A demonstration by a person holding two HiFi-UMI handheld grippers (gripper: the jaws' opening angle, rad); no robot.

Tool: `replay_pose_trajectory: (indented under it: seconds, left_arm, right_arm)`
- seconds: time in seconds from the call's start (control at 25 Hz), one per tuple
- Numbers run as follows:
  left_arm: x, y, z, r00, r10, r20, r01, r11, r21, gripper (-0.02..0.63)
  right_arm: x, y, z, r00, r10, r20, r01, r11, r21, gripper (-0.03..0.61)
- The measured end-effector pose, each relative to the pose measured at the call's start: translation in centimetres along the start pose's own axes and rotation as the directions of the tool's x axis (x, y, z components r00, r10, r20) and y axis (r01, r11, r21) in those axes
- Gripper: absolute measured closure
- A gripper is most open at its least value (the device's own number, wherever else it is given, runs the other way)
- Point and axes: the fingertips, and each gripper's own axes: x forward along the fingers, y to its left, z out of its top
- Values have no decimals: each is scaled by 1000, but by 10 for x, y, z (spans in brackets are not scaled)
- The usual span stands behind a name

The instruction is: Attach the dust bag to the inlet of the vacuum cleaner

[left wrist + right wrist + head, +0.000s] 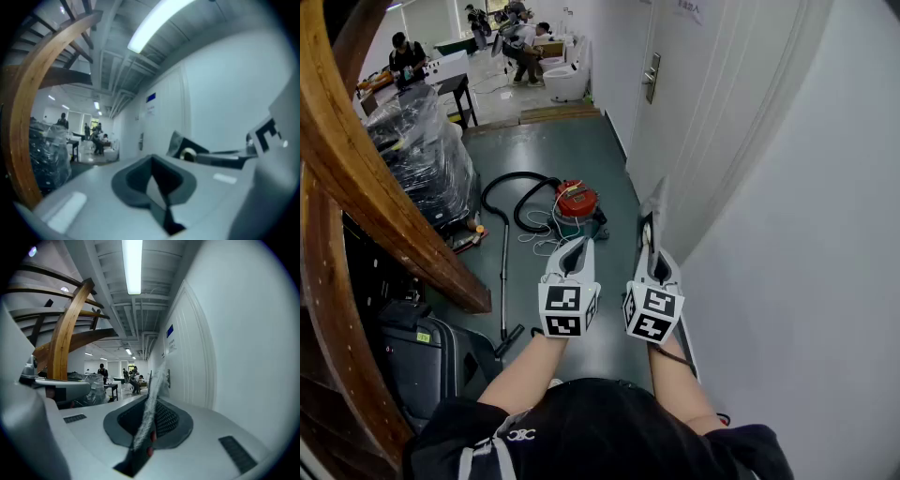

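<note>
A red vacuum cleaner point(577, 200) stands on the dark floor ahead, with its black hose point(501, 200) looped to the left and its wand point(505, 281) lying toward me. My right gripper point(649, 247) is shut on a thin grey dust bag point(655, 208), which sticks up edge-on between its jaws. In the right gripper view the dust bag point(151, 401) rises as a fuzzy grey strip from the right gripper point(149, 420). My left gripper point(575, 247) is held beside it, shut with nothing in it. In the left gripper view the left gripper point(154, 165) shows closed jaws, and the dust bag point(180, 142) is at the right.
A white wall and a door point(694, 122) run close along my right. A curved wooden stair beam point(366, 178) and a dark suitcase point(417, 352) crowd the left, with plastic-wrapped goods point(427, 155) behind. People point(525, 47) sit at tables far down the corridor.
</note>
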Motion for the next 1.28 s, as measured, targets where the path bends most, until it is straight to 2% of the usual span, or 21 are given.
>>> replay_pose_trajectory:
  seconds: [0.32, 0.64, 1.28]
  left_arm:
    - [-17, 17, -12, 999, 20, -29, -21, 999, -41, 614]
    - [-23, 43, -20, 999, 18, -43, -21, 998, -61, 614]
    - [-44, 120, -30, 998, -33, -51, 30, 998, -61, 614]
  right_arm:
    - [-7, 29, -11, 998, 61, -27, -61, 998, 19, 558]
    - [-3, 60, -15, 996, 87, -30, -86, 996, 25, 557]
    - [12, 135, -18, 999, 37, -24, -37, 999, 22, 555]
